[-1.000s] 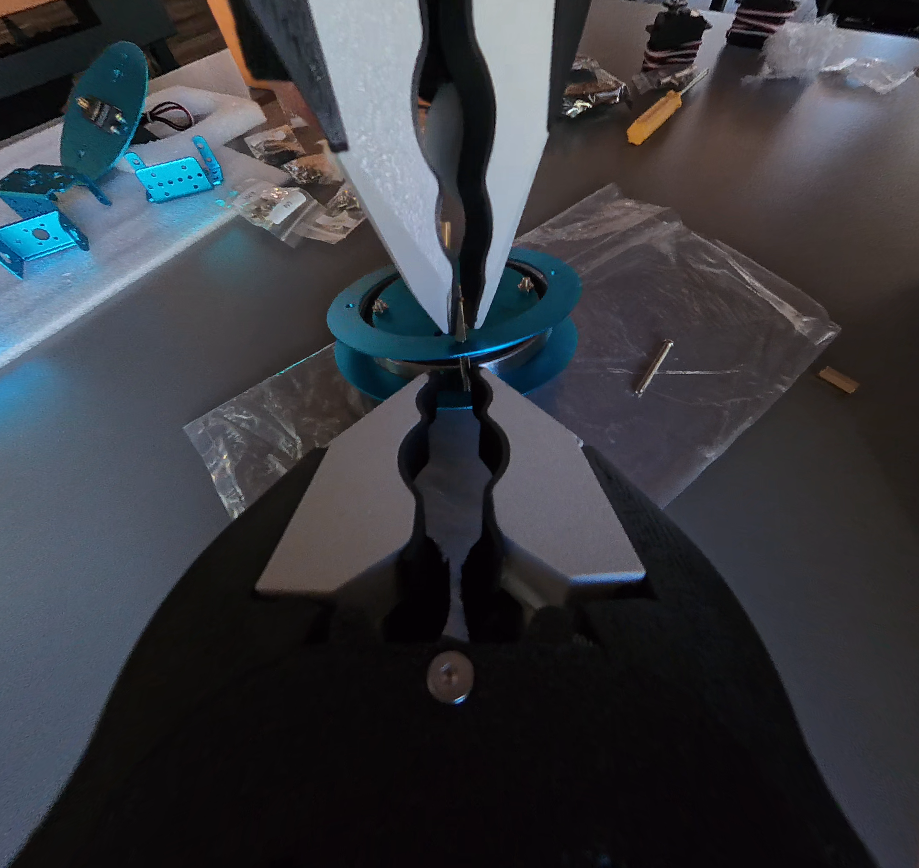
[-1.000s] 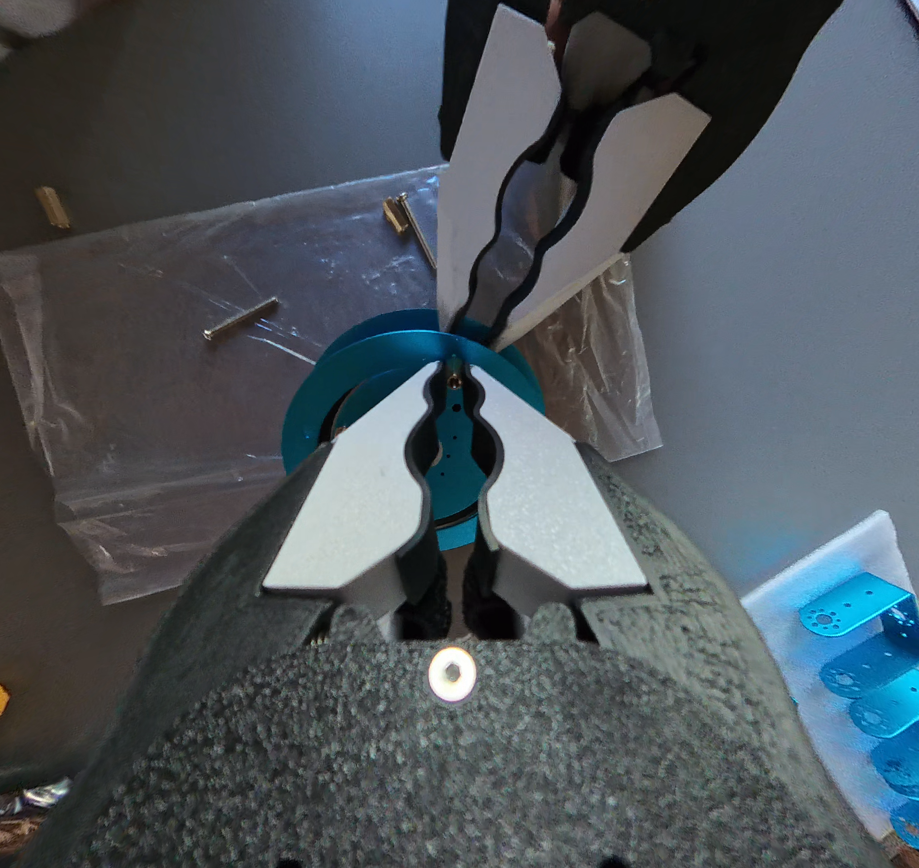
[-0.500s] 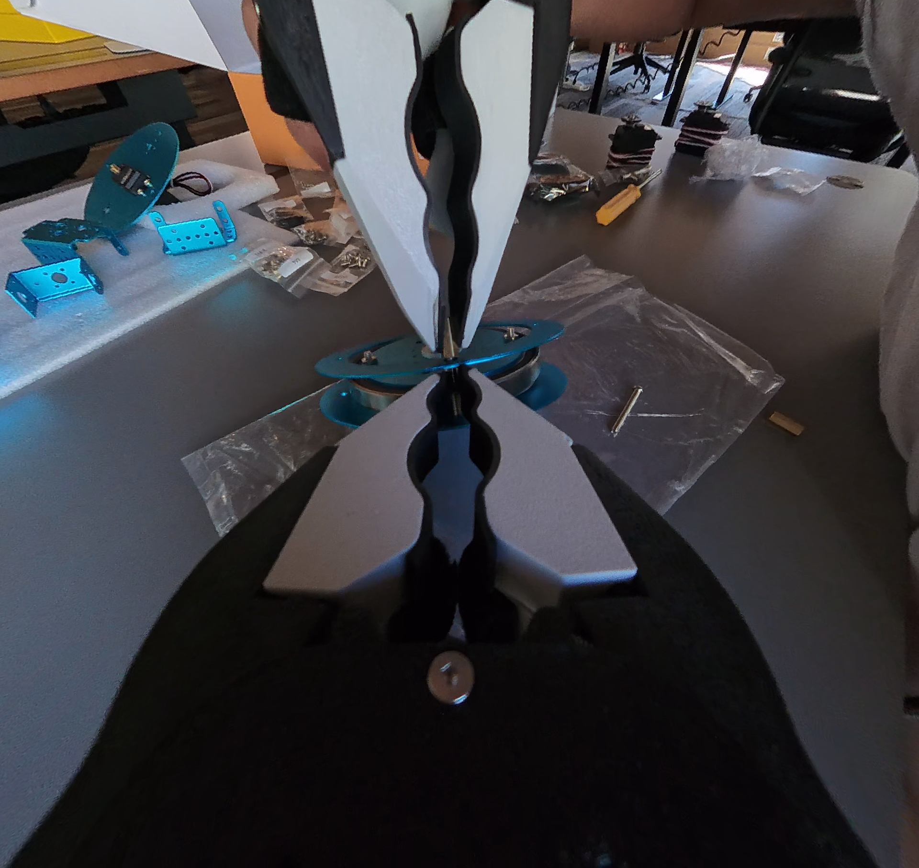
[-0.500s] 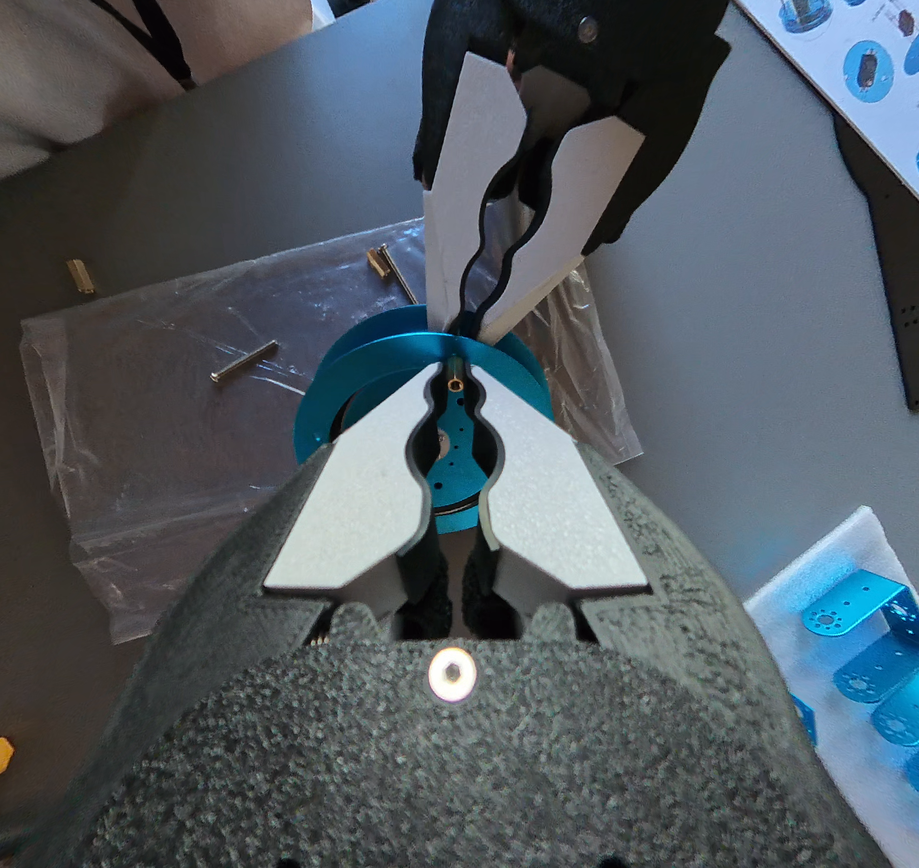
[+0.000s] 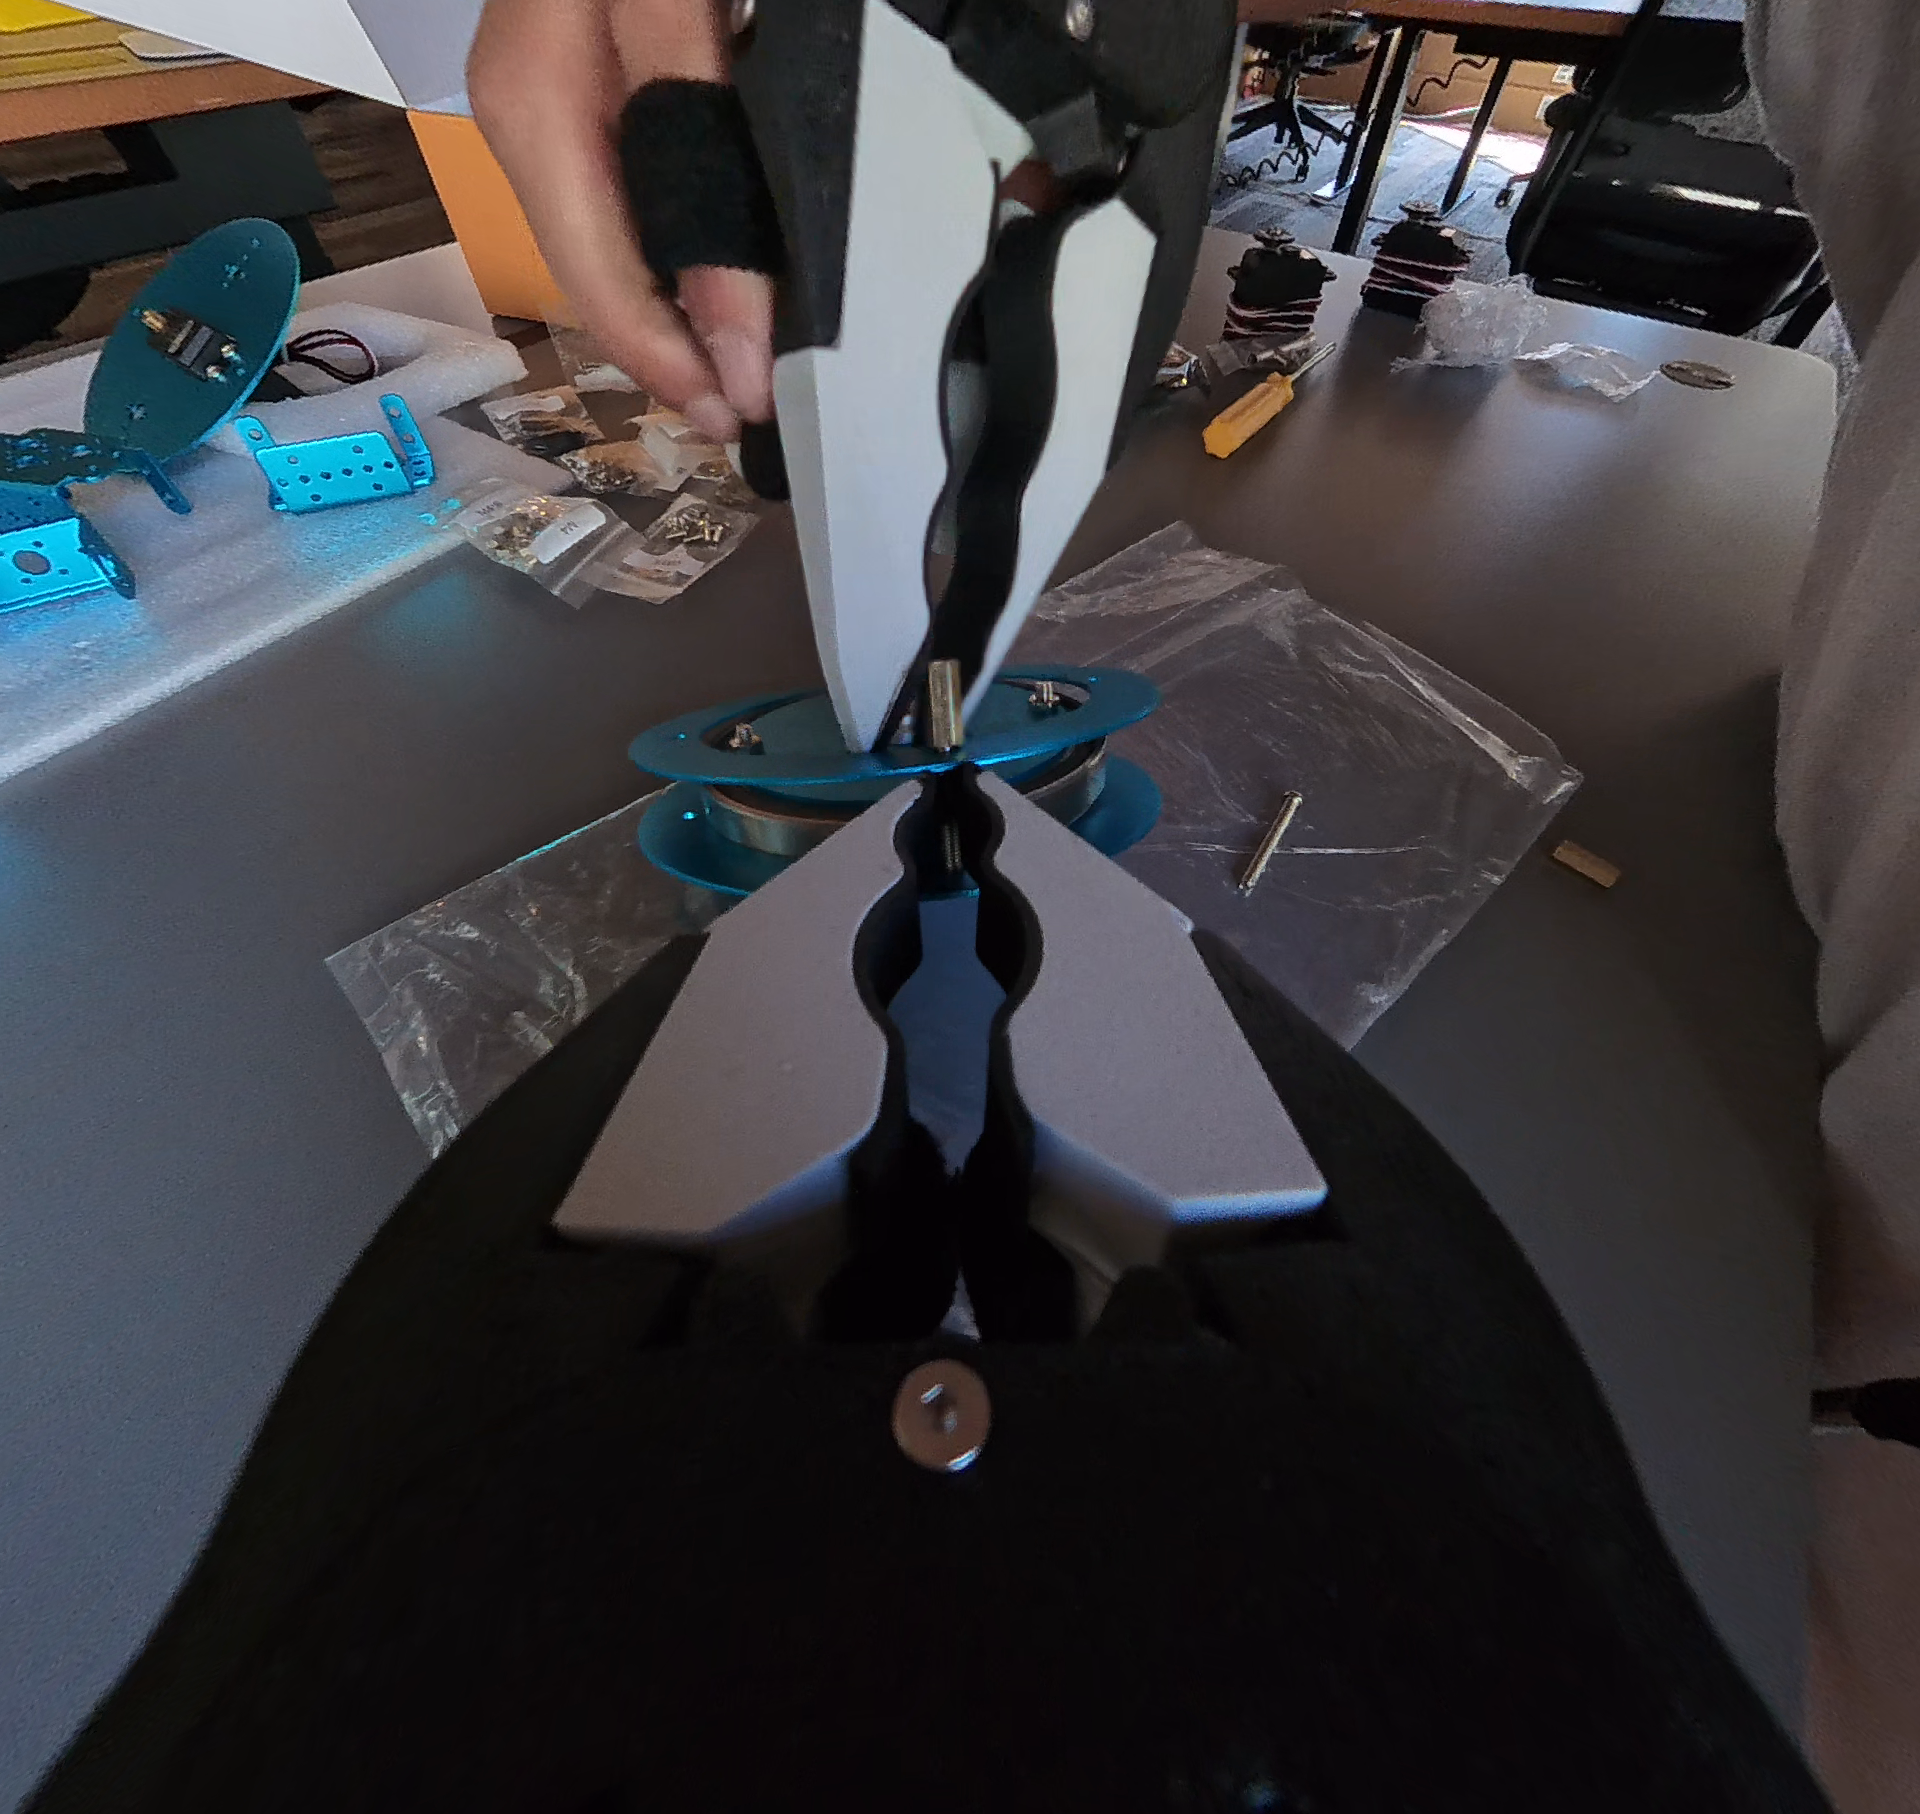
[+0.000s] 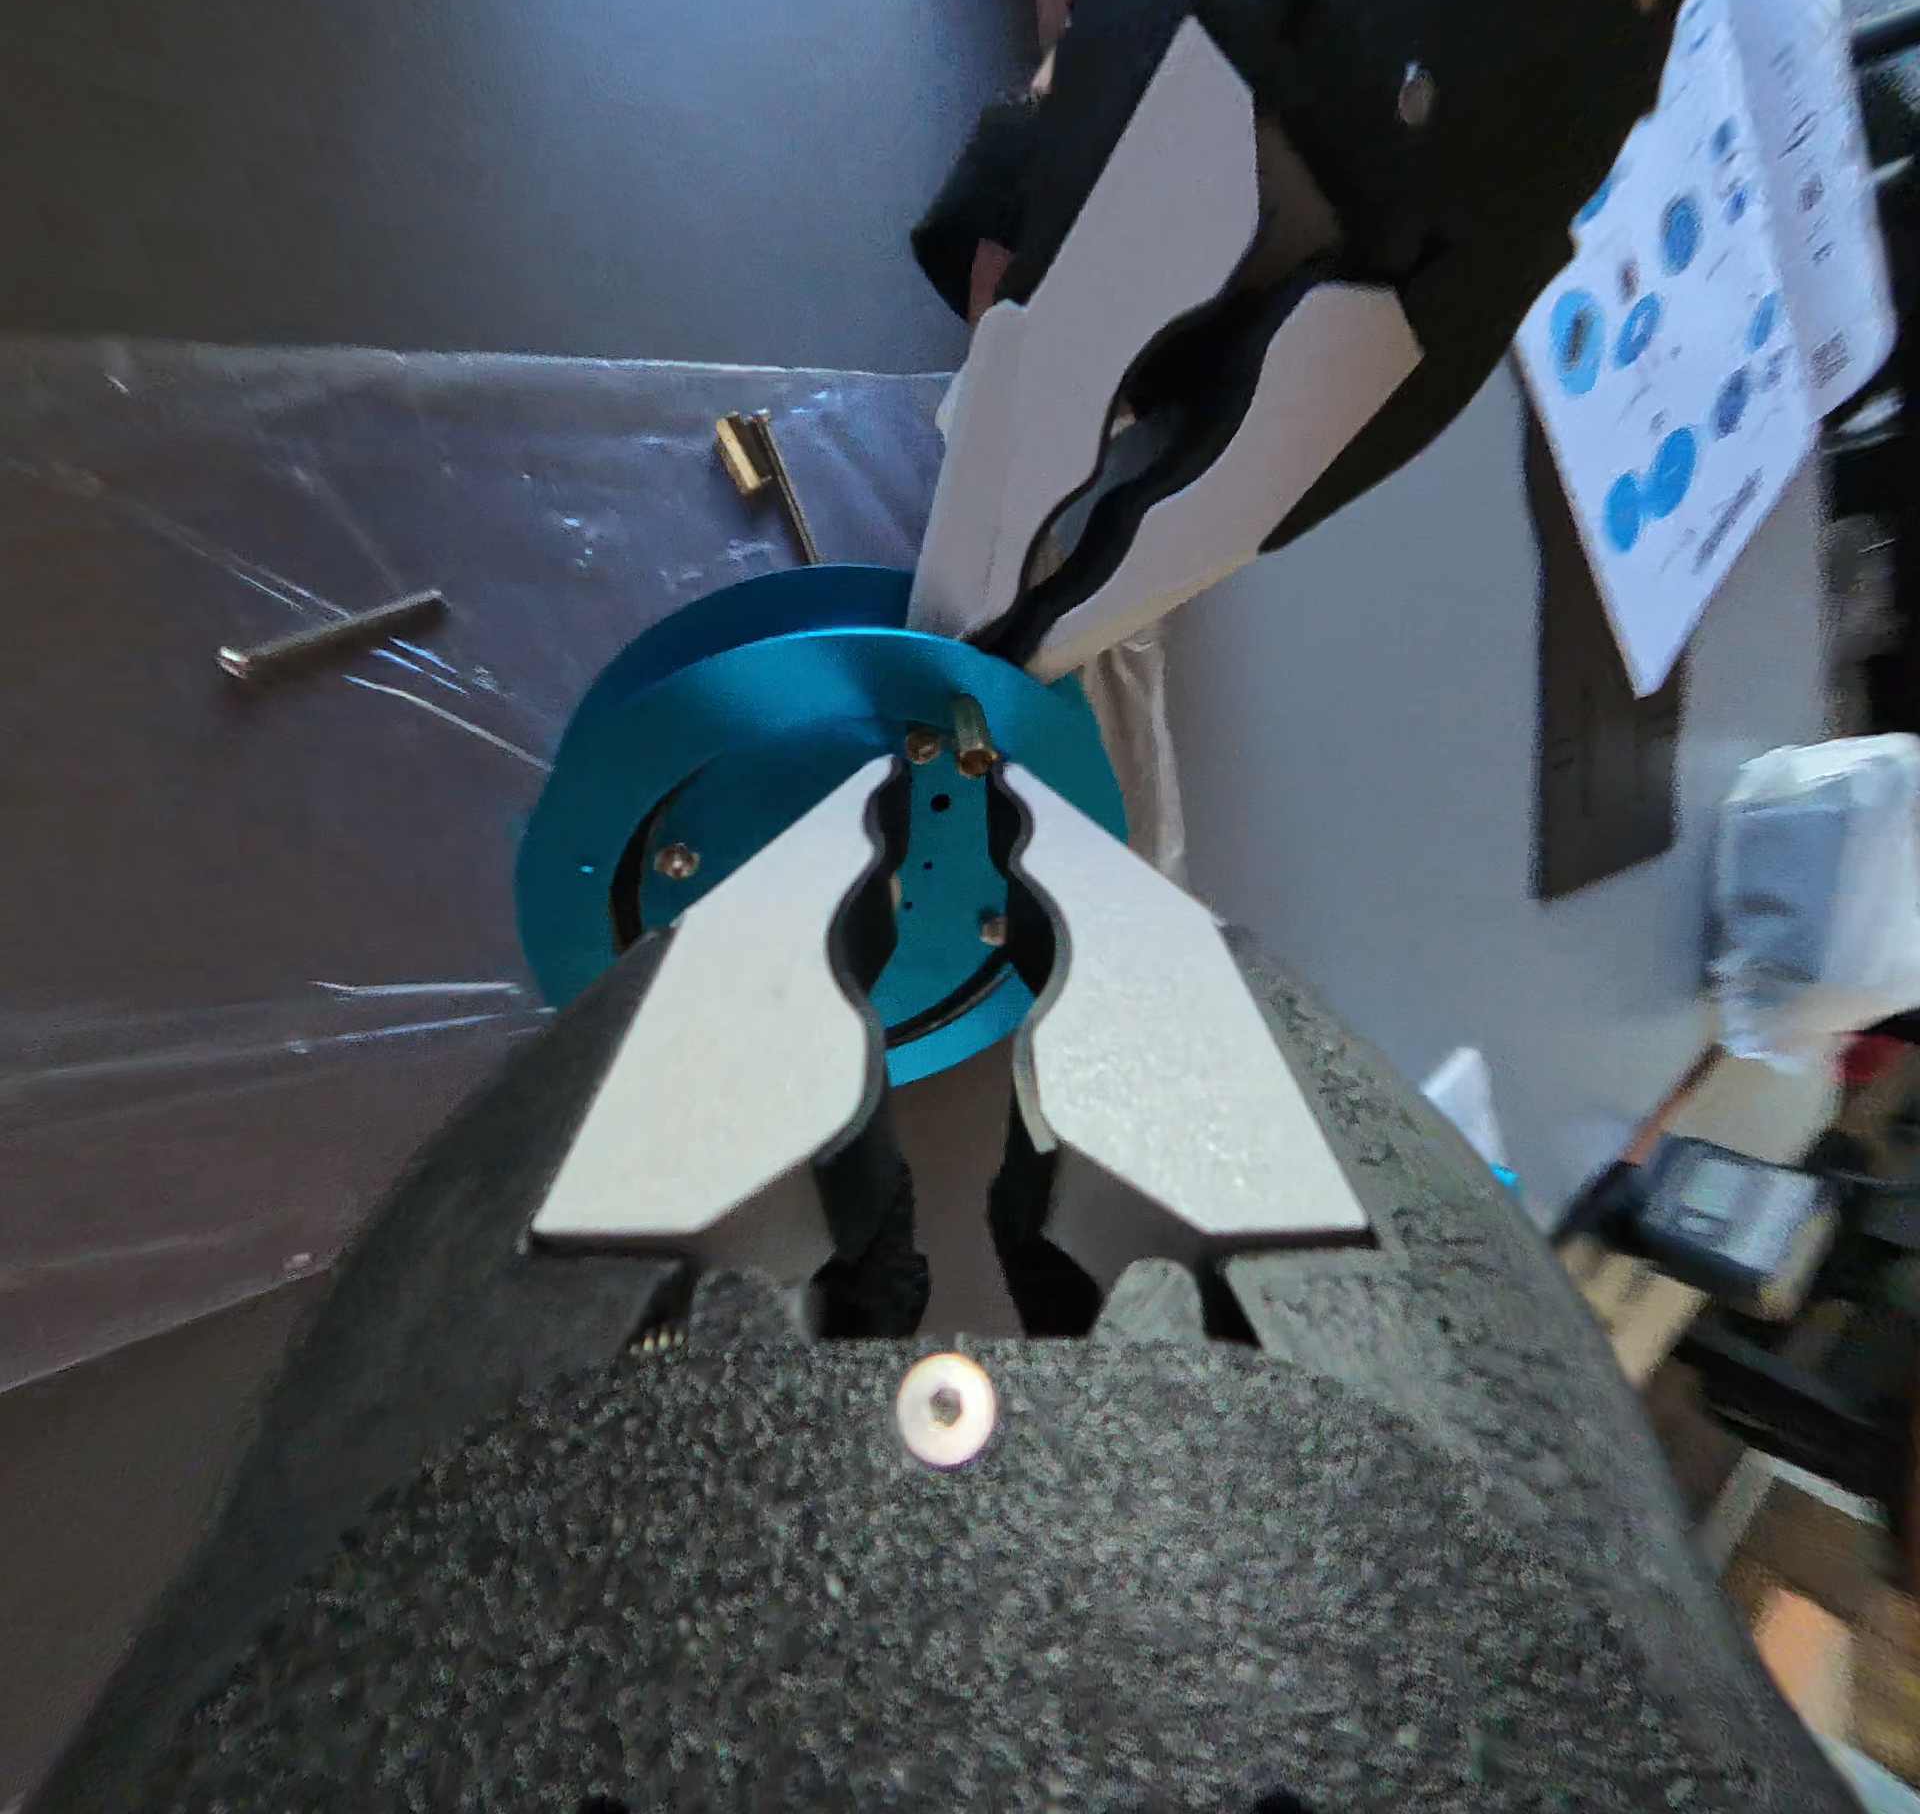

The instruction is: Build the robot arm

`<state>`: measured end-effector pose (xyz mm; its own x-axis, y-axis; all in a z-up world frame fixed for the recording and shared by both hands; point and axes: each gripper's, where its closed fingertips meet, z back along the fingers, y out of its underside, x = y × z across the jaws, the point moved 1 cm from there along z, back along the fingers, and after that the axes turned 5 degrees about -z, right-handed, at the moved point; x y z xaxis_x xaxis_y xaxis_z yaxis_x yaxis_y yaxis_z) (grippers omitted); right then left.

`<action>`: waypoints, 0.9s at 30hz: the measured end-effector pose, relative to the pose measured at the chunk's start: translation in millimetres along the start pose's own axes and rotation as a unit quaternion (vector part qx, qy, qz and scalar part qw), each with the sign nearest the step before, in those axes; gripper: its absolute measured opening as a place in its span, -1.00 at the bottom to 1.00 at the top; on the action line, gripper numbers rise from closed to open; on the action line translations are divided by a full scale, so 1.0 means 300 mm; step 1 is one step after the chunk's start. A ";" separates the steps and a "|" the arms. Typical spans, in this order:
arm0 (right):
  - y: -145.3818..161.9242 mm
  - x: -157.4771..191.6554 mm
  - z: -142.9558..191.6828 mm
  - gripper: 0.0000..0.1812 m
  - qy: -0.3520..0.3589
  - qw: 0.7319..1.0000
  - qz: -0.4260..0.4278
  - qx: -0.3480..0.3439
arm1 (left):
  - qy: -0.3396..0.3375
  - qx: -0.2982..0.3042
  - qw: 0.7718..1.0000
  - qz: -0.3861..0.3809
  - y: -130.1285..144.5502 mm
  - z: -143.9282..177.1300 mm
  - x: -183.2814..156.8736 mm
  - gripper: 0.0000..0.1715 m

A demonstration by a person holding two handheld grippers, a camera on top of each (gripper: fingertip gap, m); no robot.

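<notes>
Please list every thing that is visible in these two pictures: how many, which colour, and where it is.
Ring assembly: one, blue, on the bag, centre.
Standoff: one, metal, upright on the ring assembly.
Loose screws: two, grey, on the bag.
Bag: one, clear plastic, on the table.
Table: one, grey.
Brackets: several, blue, on white foam, far left.
Screwdriver: one, yellow handle, far side.
Servos: two, black, far edge.
Left tongs: white fingers, shut on the held screw under the ring assembly.
Right tongs: white fingers, slightly open, beside the standoff.
Hand: one, gripping the right tongs.
</notes>
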<state>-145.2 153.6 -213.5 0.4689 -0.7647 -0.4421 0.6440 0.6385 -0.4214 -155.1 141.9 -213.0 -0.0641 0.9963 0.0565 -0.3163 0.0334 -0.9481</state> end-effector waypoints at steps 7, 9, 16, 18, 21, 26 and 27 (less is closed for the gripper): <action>-0.019 -0.020 0.038 -0.90 0.016 0.999 0.039 -0.008 | 0.001 0.000 1.000 0.001 0.000 0.002 0.001 -0.99; -0.031 -0.014 0.044 -0.83 -0.007 1.000 0.029 -0.002 | 0.005 0.000 1.000 0.000 0.000 0.001 -0.002 -0.99; -0.047 -0.005 0.033 -0.94 -0.038 0.998 0.056 0.009 | 0.005 0.001 1.000 -0.003 0.001 0.000 -0.004 -0.98; -0.046 -0.007 0.030 -0.94 -0.042 0.997 0.058 0.014 | 0.004 0.001 1.000 -0.001 0.001 0.000 -0.002 -0.99; -0.045 -0.004 0.029 -0.94 -0.064 0.997 0.034 0.018 | 0.005 0.002 1.000 -0.003 0.002 -0.001 -0.005 -0.99; -0.041 -0.004 0.026 -0.94 -0.032 0.997 0.074 0.020 | 0.007 0.003 1.000 -0.002 0.002 -0.001 -0.005 -0.98; -0.040 -0.004 0.023 -0.94 -0.028 0.996 0.081 0.023 | 0.007 0.004 1.000 -0.002 0.003 -0.001 -0.005 -0.99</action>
<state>-149.3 146.2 -202.3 0.6005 -0.6570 -0.4557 0.5841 0.7497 -0.3112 -155.0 140.4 -214.0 -0.0499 0.9972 0.0564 -0.3239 0.0373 -0.9454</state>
